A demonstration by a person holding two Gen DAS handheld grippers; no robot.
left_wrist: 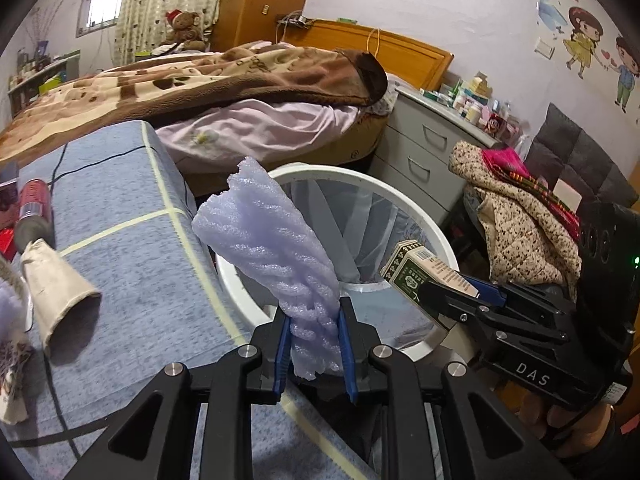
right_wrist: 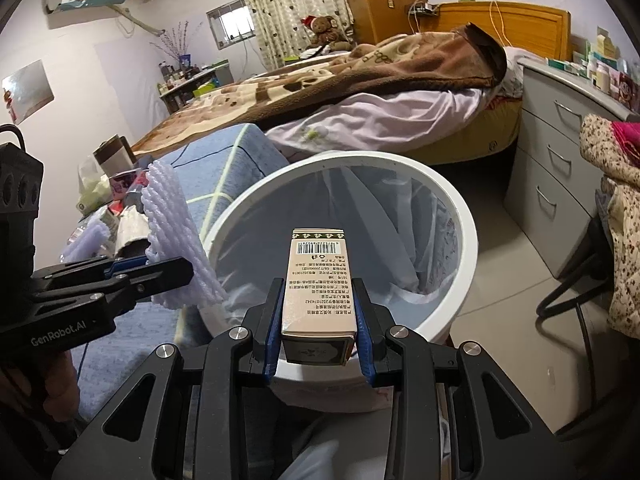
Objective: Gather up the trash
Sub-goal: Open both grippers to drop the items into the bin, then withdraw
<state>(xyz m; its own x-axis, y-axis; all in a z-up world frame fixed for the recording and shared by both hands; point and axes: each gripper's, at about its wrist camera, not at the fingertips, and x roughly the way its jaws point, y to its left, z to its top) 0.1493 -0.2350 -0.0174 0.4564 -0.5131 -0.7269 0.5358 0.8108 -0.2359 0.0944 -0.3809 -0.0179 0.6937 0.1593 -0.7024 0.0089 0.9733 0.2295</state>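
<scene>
Two loads ride over the bin (right_wrist: 460, 216), the table (left_wrist: 132, 200) beside it. The left gripper (left_wrist: 314, 344) is clamped on foam (left_wrist: 272, 248), the right gripper (right_wrist: 318, 328) on a box (right_wrist: 318, 276). Best to centre each above the liner, then let go low so light foam cannot drift out.

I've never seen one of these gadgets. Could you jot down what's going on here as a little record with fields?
left claw: shut on a lilac foam fruit net
right claw: shut on a small beige printed carton
target: white round bin with clear liner, below both items
left on blue cloth table: grey cardboard cone, red can
</scene>
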